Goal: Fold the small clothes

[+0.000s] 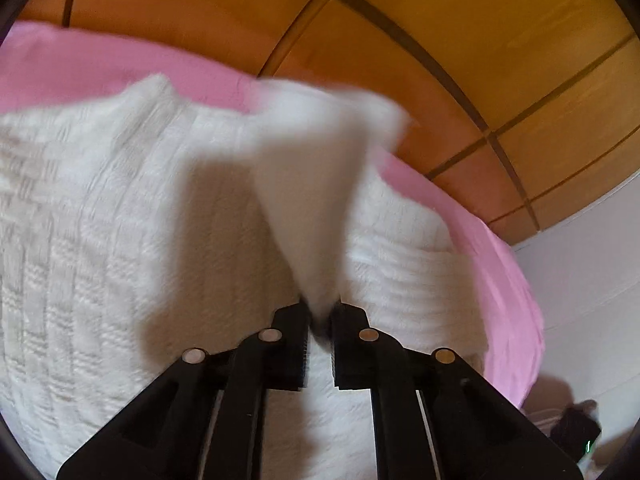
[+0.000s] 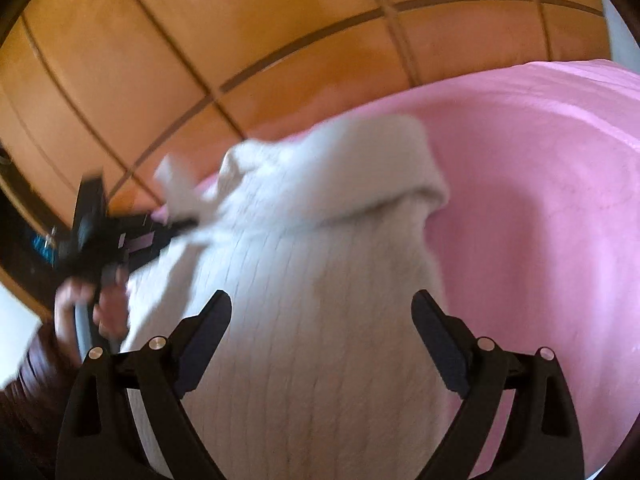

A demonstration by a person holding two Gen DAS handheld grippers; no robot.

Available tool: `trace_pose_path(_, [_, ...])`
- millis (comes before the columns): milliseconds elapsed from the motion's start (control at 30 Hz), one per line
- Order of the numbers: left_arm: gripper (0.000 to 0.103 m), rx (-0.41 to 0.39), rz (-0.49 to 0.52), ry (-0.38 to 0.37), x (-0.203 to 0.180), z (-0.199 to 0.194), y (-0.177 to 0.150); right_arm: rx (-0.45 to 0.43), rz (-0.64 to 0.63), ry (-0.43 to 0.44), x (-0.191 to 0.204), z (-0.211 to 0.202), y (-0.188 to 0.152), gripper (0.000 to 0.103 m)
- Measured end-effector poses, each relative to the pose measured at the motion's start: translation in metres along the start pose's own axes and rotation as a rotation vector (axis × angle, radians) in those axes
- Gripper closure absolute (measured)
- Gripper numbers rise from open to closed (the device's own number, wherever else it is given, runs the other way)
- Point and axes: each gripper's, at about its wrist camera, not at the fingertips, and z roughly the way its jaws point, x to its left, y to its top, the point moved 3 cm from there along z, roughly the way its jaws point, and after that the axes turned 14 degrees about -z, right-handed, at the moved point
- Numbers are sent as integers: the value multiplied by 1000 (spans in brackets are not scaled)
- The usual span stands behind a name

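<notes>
A white knitted garment lies on a pink sheet. My left gripper is shut on a corner of this garment, and the pinched flap stands up blurred in front of the fingers. In the right wrist view the same white garment spreads below my right gripper, whose fingers stand wide open above the cloth with nothing pressed between them. The left gripper shows there at the left, a hand holding it, with the white corner in its tips.
The pink sheet covers the surface to the right of the garment. Orange-brown floor tiles lie beyond the sheet's edge. A pale wall and some dark items sit at the lower right of the left wrist view.
</notes>
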Motion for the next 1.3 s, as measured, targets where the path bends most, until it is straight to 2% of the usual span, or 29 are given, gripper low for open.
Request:
trace_pose_path(33, [73,7,-16,11,7,-1,1,-7,8,-10,-3,1,6,12])
trace_pose_path(67, [43,10,-42,13,15,-2,2,-14,11,-25,-4,3,12,12])
trace_pose_path(100, [36,-8,-93,-7,24,-7,3,-24,10,-40,-4,6,21,12])
trace_pose_path(200, [37,-23,-199,-67,44,-15,6,-36,-16,-71,2,22,44,12])
trace_pose_path(233, [45,-26,-221,-74,49,-16,8,-32,-26,-79,4,31,52,12])
trace_pose_path(300, [63,-32,-224,-72,56,-18,12,-14,-59,-100,6,44,61,12])
trace_pose_path(333, [84,-34,-210,-61,57,-18,13,0,-71,-120,8,54,65,12])
trace_pose_path(367, [97,-40,-196,-38,55,-15,18,16,-80,-134,10,64,67,12])
trace_pose_path(467, [97,-81,-156,-17,58,-24,24,47,-99,-145,17,87,64,12])
trace_pose_path(533, [97,-115,-92,35,55,-21,23,91,-129,-151,24,105,56,11])
trace_pose_path(600, [96,-107,-48,83,59,-15,21,121,-180,-229,30,122,46,8])
trace_pose_path(633, [88,-106,-52,109,63,-13,20,117,-231,-270,37,127,42,5])
trace_pose_path(667, [82,-116,-62,109,68,-13,20,121,-259,-295,40,131,41,5])
trace_pose_path(733, [82,-134,-64,99,71,-19,19,128,-276,-325,42,134,41,4])
trace_pose_path(900, [82,-150,-55,118,87,-44,12,127,-282,-333,39,136,39,2])
trace_pose_path(1033, [82,-188,-145,88,122,-85,13,116,-282,-341,42,138,38,2])
trace_pose_path(1133, [81,-261,-252,49,166,-125,17,117,-290,-349,45,135,39,2])
trace_pose_path(1167, [63,-302,-303,55,187,-142,20,116,-294,-354,46,136,40,2])
trace_pose_path(1233, [44,-385,-391,66,217,-169,23,115,-296,-358,46,134,39,2])
trace_pose_path(1300, [44,-461,-492,71,252,-197,27,111,-295,-359,46,133,39,2])
